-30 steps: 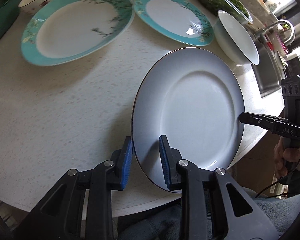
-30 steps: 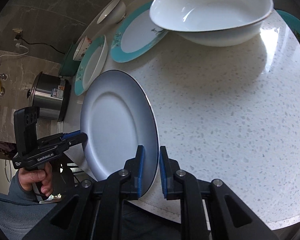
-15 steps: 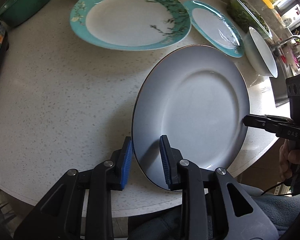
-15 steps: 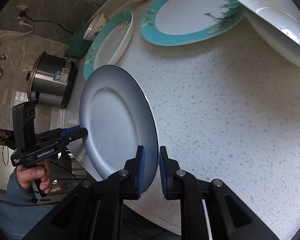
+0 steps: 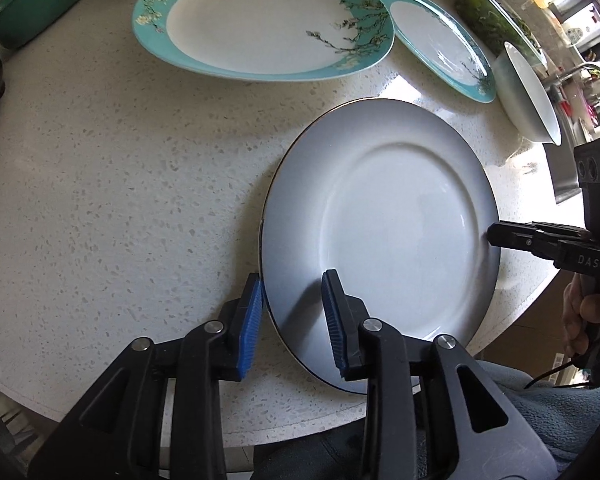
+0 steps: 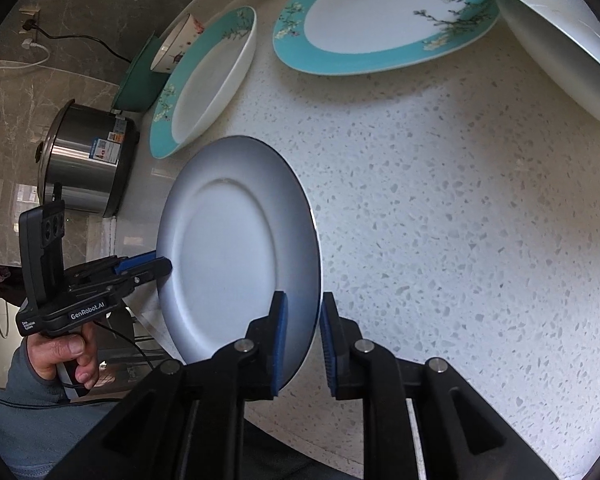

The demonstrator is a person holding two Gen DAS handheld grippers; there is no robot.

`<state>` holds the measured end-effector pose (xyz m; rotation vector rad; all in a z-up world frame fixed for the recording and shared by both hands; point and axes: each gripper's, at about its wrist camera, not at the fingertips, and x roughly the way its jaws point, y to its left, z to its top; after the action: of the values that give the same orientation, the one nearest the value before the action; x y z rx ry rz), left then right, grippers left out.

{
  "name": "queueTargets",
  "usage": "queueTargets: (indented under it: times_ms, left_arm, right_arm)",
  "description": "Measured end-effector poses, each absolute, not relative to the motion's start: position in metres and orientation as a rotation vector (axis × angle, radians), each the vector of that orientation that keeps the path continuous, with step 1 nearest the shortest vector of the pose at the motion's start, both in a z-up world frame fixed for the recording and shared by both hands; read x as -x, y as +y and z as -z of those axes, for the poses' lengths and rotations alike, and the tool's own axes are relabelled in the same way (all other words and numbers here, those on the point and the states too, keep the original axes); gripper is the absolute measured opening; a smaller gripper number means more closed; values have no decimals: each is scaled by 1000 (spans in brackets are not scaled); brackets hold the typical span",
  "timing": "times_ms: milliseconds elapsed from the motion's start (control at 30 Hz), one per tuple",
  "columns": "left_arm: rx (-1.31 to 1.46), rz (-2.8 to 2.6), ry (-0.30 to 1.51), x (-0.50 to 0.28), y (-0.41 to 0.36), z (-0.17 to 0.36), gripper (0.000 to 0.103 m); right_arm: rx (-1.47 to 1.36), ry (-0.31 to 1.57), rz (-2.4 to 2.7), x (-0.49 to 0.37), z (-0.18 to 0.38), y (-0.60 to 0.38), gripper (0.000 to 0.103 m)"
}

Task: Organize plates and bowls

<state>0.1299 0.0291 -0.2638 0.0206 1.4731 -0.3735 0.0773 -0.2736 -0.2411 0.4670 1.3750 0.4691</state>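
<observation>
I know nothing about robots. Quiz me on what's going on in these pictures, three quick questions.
1. True or false: the grey plate has flowers on it.
2. The left gripper and right gripper grip: A) a spoon, B) the grey plate's rim, C) nothing.
3. Fill in: the flowered plate behind it has a ____ rim.

Key: 1 false; 2 B; 3 teal.
</observation>
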Motion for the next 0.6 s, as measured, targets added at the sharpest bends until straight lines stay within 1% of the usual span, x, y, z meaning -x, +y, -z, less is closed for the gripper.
queueTargets:
  times_ms: [100,167,200,233,267,300,333,367,400,433,467,600]
  left_arm:
    - [-14,374,1464,-132,28,267,29]
    - [1,376,1466,-135,28,268,29]
    - [14,379,1467,-136,28,268,30]
    - [27,384,1469,-138,27,267,31]
    - [52,398,1467,-138,31,264,34]
    - [77,413,1457,-139,34,258,47]
    - [106,432,1433,-141,39,250,58]
    - [122,445,1409,-143,42,243,82]
    - [142,471,1369,-147,44,233,101]
    - [162,509,1333,-152,45,222,103]
    - [173,543,1310,-157,45,213,103]
    - [123,665,1214,-182,35,177,103]
  right_arm:
    - [-465,1368,-463,-77,240,-272,22]
    - [-468,1362,-464,-77,239,-270,26]
    - [-461,1359,-463,-77,238,-268,30]
    - [-450,1353,-458,-76,235,-268,41]
    - [-455,1345,-453,-76,233,-269,48]
    - [-465,1332,-450,-75,231,-271,58]
    - [-476,1308,-444,-73,227,-274,65]
    - [-484,1283,-435,-72,223,-278,68]
    - [-498,1249,-417,-70,218,-284,74]
    - [-514,1223,-403,-69,214,-289,78]
    - [-535,1191,-384,-67,210,-295,79]
    - [-663,1029,-305,-60,193,-316,80]
